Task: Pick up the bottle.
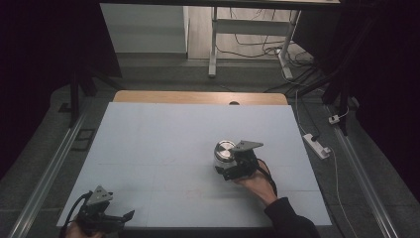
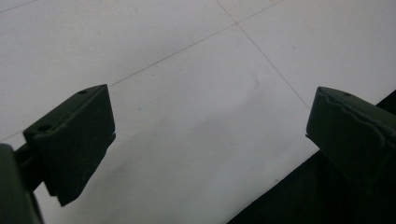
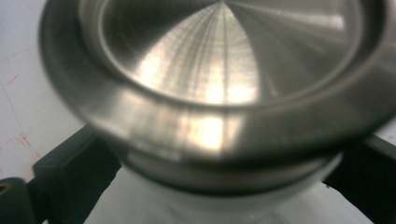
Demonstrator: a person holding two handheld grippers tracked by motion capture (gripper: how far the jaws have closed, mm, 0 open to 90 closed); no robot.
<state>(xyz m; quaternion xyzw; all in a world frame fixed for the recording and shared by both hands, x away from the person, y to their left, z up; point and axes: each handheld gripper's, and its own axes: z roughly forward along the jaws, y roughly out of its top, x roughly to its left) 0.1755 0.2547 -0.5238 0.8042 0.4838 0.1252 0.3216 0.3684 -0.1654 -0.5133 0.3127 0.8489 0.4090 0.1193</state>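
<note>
Steel-lidded jar (image 1: 224, 151) stands on the white counter (image 1: 163, 148), clamped by the right tool (image 1: 224, 166); left tool (image 1: 130, 214) gapes apart

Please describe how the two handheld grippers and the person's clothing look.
Both the left gripper and the right gripper are black, each topped by a grey three-cornered plate. The jaws are blocky black pads. A black cable trails from each. The person's right arm wears a dark sleeve.

Black hand-held gripper (image 1: 225, 171) each hand, grey triangular top plates, black cables; dark sleeve (image 1: 292, 218).
</note>
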